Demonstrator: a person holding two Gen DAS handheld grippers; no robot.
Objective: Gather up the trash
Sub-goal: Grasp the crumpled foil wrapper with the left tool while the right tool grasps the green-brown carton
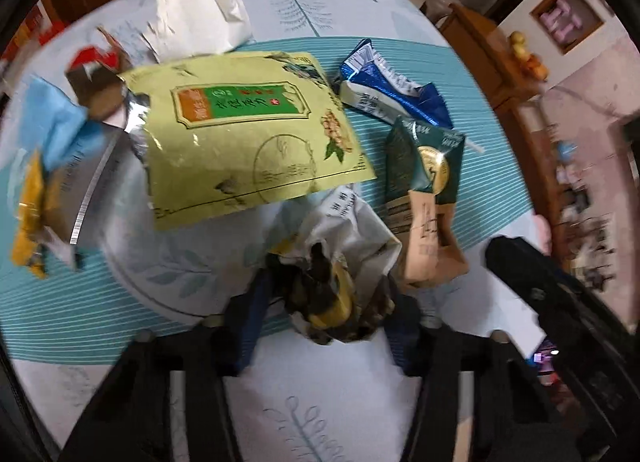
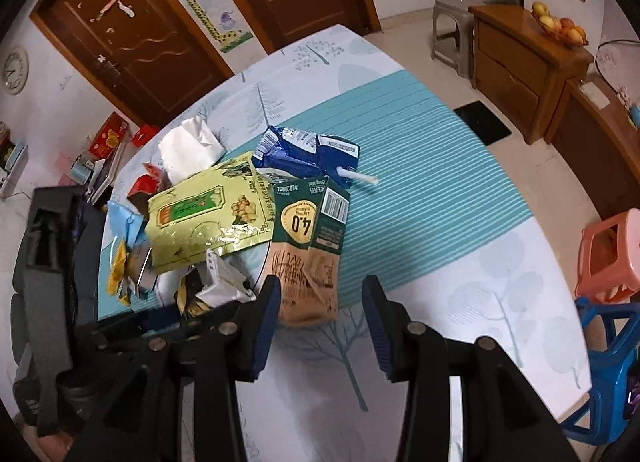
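Left tool clamped on crumpled wrapper; right tool open, empty. Lift clear of the counter without snagging the carton.

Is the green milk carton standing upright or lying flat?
Lying flat. The green milk carton rests crushed on the tablecloth, its printed face upward.

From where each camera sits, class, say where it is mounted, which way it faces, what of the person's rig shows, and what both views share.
Left wrist: on the left gripper, looking down at the table; its fingers hold a crumpled wrapper; the right gripper shows at right.
Right wrist: on the right gripper, jaws open, facing the doors across the table; the left gripper shows at left.
Shared: yellow-green pouch, green milk carton, blue carton.
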